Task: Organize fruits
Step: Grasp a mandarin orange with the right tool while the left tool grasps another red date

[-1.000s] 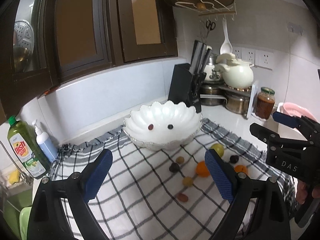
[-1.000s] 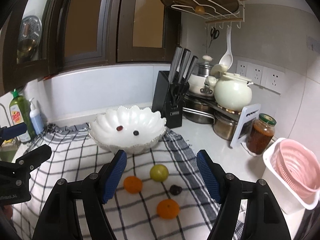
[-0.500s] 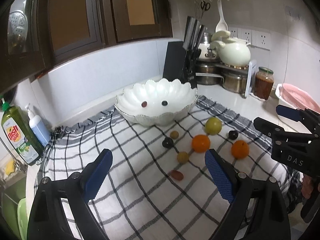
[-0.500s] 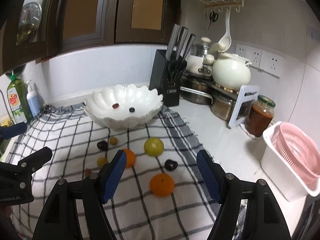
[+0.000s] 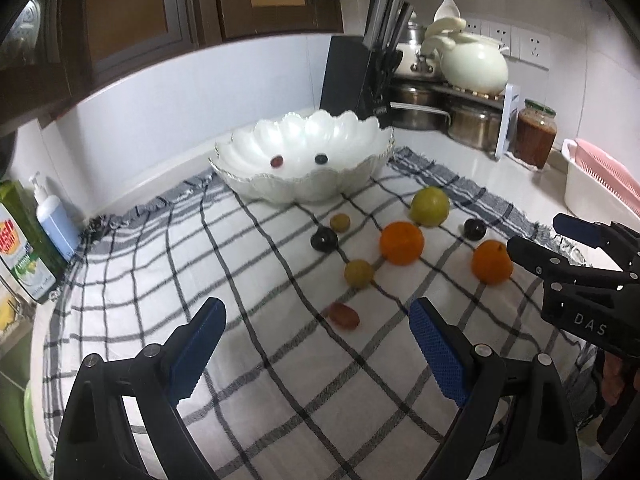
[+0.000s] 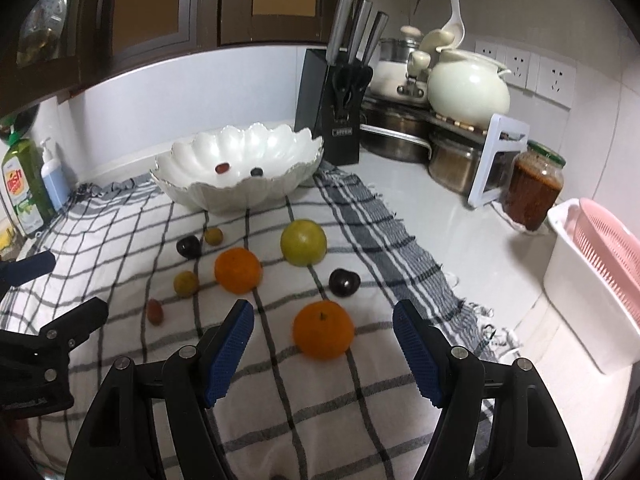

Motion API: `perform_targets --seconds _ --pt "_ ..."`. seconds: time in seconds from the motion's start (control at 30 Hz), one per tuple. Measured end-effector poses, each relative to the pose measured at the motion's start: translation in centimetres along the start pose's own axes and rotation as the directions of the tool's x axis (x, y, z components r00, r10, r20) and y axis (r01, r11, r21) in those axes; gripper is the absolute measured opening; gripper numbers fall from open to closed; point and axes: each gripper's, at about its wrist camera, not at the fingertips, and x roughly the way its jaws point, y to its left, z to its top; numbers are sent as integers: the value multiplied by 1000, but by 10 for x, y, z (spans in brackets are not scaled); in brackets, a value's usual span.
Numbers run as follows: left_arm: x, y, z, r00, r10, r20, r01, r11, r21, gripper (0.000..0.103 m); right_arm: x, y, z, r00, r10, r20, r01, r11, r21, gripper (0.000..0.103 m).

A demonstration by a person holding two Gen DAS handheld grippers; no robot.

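A white scalloped bowl [image 5: 352, 168] [image 6: 192, 184] stands at the back of a checked cloth [image 5: 248, 360] and holds a red grape [image 5: 277, 161] and a dark grape [image 5: 321, 158]. Loose fruit lies in front of it: two oranges [image 6: 323, 335] [image 6: 238, 270], a green-yellow fruit [image 6: 303, 242], two dark plums [image 6: 344, 282] [image 6: 189, 246], small yellow fruits [image 5: 359, 273] [image 5: 340, 222] and a reddish grape [image 5: 344, 314]. My left gripper [image 5: 318, 346] is open above the cloth, the reddish grape just beyond its tips. My right gripper [image 6: 322, 346] is open with the near orange between its tips, untouched.
A black knife block [image 6: 334, 112] stands behind the bowl. Pots, a white kettle [image 6: 468, 92] and a sauce jar [image 6: 534, 190] fill the back right. A pink-and-white basket [image 6: 592, 280] sits at the right edge. Dish soap bottles [image 5: 24, 248] stand at the left.
Both grippers have come down and tilted toward the cloth, so the loose fruit now lies closer and higher in both views. Both stay open and empty.
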Motion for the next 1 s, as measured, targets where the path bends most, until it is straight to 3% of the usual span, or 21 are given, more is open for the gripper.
perform_targets --seconds 0.53,1.0 --pt "47 -6 -11 996 -67 -66 65 997 -32 60 38 -7 -13 998 24 -63 -22 999 29 71" --pt "73 -10 -13 988 -91 -122 86 995 -44 34 61 -14 -16 994 53 -100 -47 997 56 58"
